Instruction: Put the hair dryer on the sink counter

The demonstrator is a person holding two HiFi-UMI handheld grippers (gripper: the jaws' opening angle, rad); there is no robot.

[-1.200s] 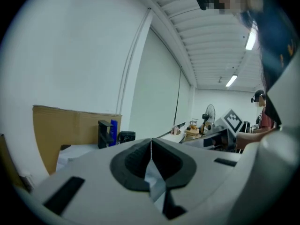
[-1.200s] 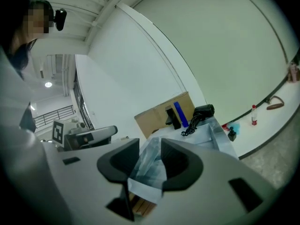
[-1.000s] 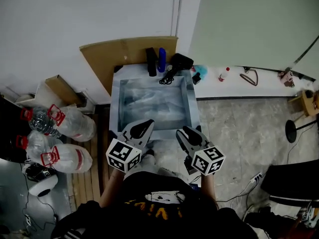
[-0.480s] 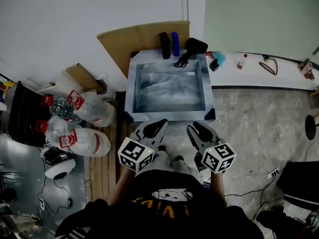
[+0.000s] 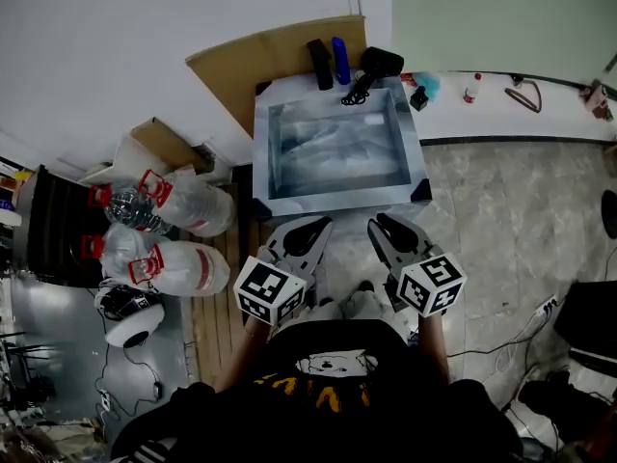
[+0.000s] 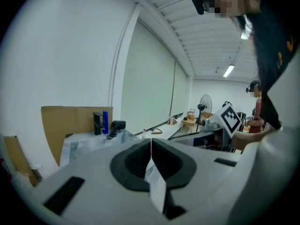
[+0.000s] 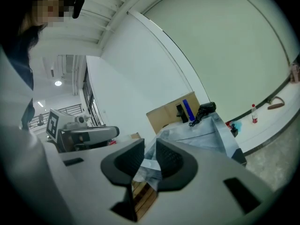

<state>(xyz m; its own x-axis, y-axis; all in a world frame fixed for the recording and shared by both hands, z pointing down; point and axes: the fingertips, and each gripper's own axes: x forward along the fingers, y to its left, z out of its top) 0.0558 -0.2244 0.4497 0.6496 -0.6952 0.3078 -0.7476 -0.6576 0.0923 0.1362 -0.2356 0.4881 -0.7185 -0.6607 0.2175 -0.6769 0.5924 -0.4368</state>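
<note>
- The left gripper [image 6: 151,142] is shut tight. Its two dark jaws meet at the tips with no gap. Nothing is between them, so it holds nothing and touches nothing.
- The right gripper [image 7: 150,150] has only a thin gap between its jaws, and the jaws are closing. Nothing sits in the gap. Only far-off things show through it. It holds nothing and touches nothing.
- In the head view, both grippers are in the lower middle of the frame, side by side and close to the person's body. They point up the frame toward the sink counter [image 5: 337,201] but do not touch it.
- The hair dryer [image 5: 379,63] is black. It is at the top middle of the head view, at the back right corner of the sink counter. Its dark cord curls down from it toward the basin. It is well apart from both grippers.
- Just left of the hair dryer stands a blue thing [image 5: 340,61]. A black thing [image 5: 319,64] stands left of that. Both are at the back edge of the counter.
- A brown cardboard sheet [image 5: 251,61] leans on the white wall behind the counter, at the upper middle of the frame.
- Big water bottles [image 5: 183,205] with red handles lie on the floor at the left of the frame.
</note>
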